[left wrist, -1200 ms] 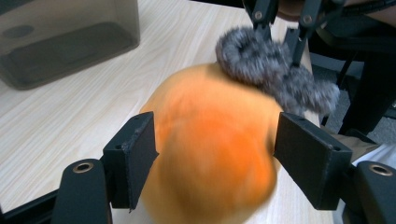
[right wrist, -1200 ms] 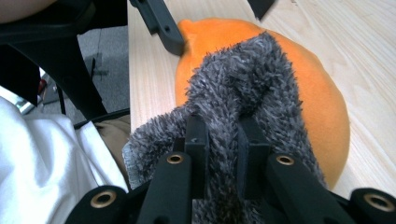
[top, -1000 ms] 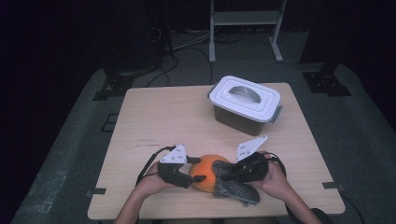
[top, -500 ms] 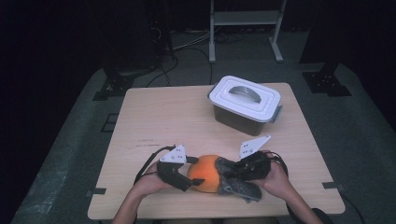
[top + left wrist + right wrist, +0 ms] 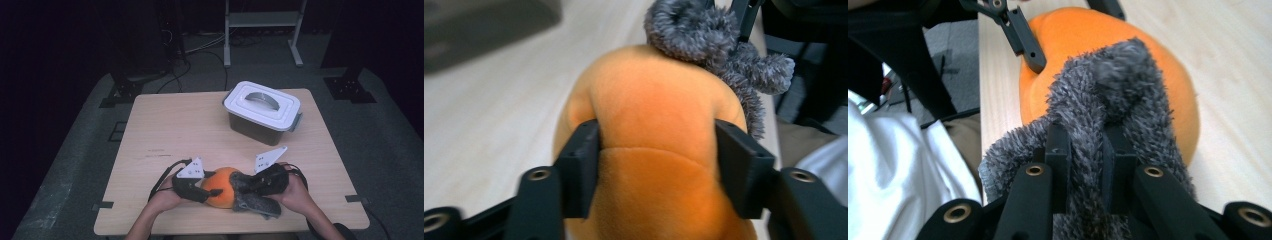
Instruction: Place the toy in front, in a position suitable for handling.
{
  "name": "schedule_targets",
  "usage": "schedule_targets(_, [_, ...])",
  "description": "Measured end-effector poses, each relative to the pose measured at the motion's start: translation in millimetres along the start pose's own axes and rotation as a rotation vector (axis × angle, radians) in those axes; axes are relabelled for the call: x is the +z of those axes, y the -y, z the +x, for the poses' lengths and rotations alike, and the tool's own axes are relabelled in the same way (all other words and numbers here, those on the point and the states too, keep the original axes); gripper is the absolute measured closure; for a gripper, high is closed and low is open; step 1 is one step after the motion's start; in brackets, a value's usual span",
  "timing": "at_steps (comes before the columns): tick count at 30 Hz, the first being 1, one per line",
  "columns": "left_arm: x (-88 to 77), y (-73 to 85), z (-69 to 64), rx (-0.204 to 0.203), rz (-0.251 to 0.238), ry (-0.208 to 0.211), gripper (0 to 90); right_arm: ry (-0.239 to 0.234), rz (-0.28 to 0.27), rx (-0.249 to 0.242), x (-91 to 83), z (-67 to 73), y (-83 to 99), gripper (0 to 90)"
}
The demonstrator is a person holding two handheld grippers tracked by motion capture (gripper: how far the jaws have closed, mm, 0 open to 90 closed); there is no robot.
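Jaws of the left claw (image 5: pixel 656 185) have just closed onto the orange plush (image 5: pixel 659 150); right claw (image 5: pixel 1087 150) stays pinching its grey fuzz (image 5: pixel 1108 95).

Looks like a lab or recording studio, not a home. Dark all round, black walls or drapes at the far side, lit mainly over one plain light-wood table (image 5: pixel 165 125) standing alone on grey carpet (image 5: pixel 75 170). Black stand feet on the floor at far left (image 5: pixel 125 92) and far right (image 5: pixel 350 90), with cables (image 5: pixel 200 50) trailing across the floor between them. Pale metal shelf frame (image 5: pixel 262 30) at the far end. Tape marks (image 5: pixel 102 205) on the carpet beside the near left table corner.
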State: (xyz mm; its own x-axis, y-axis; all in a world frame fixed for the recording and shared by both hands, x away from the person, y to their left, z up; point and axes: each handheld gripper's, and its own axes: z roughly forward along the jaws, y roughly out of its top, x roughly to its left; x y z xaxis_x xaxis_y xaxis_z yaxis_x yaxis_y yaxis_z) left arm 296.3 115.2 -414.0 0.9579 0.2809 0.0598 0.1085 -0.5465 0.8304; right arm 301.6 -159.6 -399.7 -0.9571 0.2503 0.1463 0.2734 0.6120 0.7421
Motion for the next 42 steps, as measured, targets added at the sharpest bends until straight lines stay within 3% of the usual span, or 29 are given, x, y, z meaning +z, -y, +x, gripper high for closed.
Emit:
schedule_targets(1, [0.0,0.0,0.0,0.000,0.000,0.000,47.1,0.000,0.000,0.000,0.0,0.0,0.0,76.8])
schedule_targets(2, [-0.2,-2.2,-1.8,0.032,-0.009,-0.031,47.9,0.030,-0.023,-0.006,-4.9,0.3,-2.8,77.0])
schedule_targets(5, [1.6,-8.5,-8.1,0.134,-0.033,-0.106,48.2,0.056,-0.052,-0.017,-8.8,-0.2,-4.9,77.1])
schedule_targets(8, [8.4,-7.2,-8.2,0.175,-0.059,-0.120,48.0,0.083,-0.092,-0.016,-12.8,-1.8,-8.7,77.1])
schedule_targets(10, [12.8,-1.6,-3.9,0.150,-0.050,-0.098,46.3,0.089,-0.094,-0.004,-11.5,-4.2,-7.2,76.9])
schedule_targets(12, [11.7,2.2,1.3,0.096,-0.056,-0.076,42.7,0.078,-0.077,0.013,-6.2,-8.9,-2.1,76.9])
schedule_targets(13, [10.3,2.6,3.6,0.073,-0.048,-0.071,38.2,0.064,-0.073,0.022,-3.9,-10.9,-0.3,76.9])
schedule_targets(14, [9.0,2.9,5.2,0.046,-0.048,-0.063,27.3,0.058,-0.062,0.028,-1.2,-12.3,0.7,77.0])
schedule_targets(15, [7.9,3.5,8.6,-0.017,-0.050,-0.033,27.3,0.058,-0.062,0.028,-1.2,-12.3,0.7,77.0])
schedule_targets(16, [7.3,3.9,10.7,-0.058,-0.046,-0.030,22.3,0.050,-0.058,0.032,0.1,-12.0,0.8,77.0])
schedule_targets(17, [7.3,4.3,11.9,-0.078,-0.043,-0.037,16.3,0.043,-0.048,0.024,2.7,-10.4,1.1,77.0])
schedule_targets(18, [7.7,5.2,13.2,-0.096,-0.028,-0.033,16.3,0.043,-0.048,0.024,2.7,-10.4,1.1,77.0])
schedule_targets(22, [8.9,7.9,11.5,-0.065,-0.014,-0.022,26.9,0.039,-0.022,0.021,2.7,-9.2,4.4,77.2])
schedule_targets(28, [5.8,13.8,13.7,-0.036,0.000,-0.005,31.1,0.085,0.010,0.053,-4.9,-19.6,17.5,77.4])
schedule_targets(31, [7.1,13.9,11.1,-0.006,0.004,0.016,32.8,0.102,-0.038,0.064,-12.7,-20.6,15.7,77.4])
schedule_targets(35, [9.6,12.6,6.2,0.027,0.012,0.035,32.9,0.083,-0.109,0.042,-12.8,-14.2,5.6,77.2])
schedule_targets(39, [8.4,14.2,7.3,0.023,0.014,0.042,32.7,0.065,-0.073,0.043,-2.1,-14.8,7.4,77.1])
schedule_targets(42, [7.9,15.9,8.9,0.009,0.008,0.046,32.4,0.092,-0.032,0.057,-2.6,-19.9,13.4,77.0])
